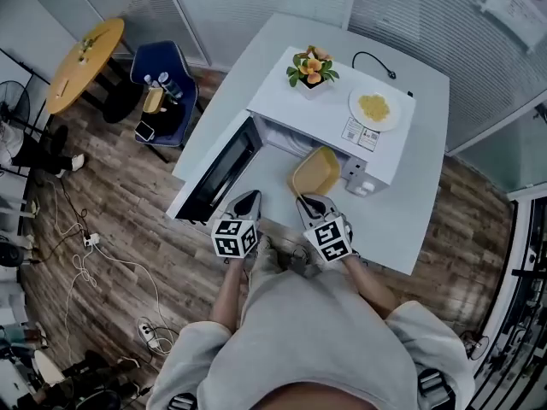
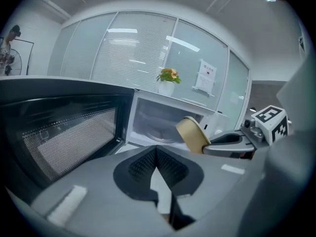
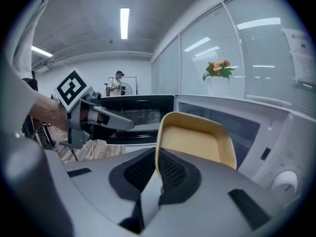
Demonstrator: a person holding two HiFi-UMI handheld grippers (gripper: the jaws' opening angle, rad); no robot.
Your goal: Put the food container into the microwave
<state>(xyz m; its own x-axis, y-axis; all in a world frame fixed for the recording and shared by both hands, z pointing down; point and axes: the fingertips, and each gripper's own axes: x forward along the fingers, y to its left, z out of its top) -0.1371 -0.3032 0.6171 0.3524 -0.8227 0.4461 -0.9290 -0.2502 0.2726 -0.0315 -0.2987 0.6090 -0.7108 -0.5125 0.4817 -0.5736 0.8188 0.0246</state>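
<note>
Yellow plastic, shallow and rectangular, the food container (image 3: 197, 141) hung just in front of the open mouth of the white microwave oven (image 1: 329, 114). It was tipped up on edge so that its hollow side faced back toward the person. The right gripper (image 3: 157, 168) had it by the near rim. Its dark ribbed fingers (image 3: 174, 174) were clamped on that thin wall, one inside the container and one outside. Whether the far edge had reached the oven's sill I could not tell.

Just beside it, to the person's left, the left gripper (image 2: 156, 154) pointed toward the same opening. Its fingers (image 2: 173, 169) were pressed together with nothing between them.

The oven's black-windowed door (image 1: 220, 173) stood swung wide to the left, over the edge of the white counter (image 1: 402, 203) that carried the oven. On the oven's top sat a small pot of orange flowers (image 1: 312, 67) with green leaves. Near it lay a round white plate (image 1: 374, 108) with something yellow on it.

Well apart from the counter, a blue chair (image 1: 167, 92) and a round yellow table (image 1: 85, 58) stood on the wood-plank floor (image 1: 128, 220).
</note>
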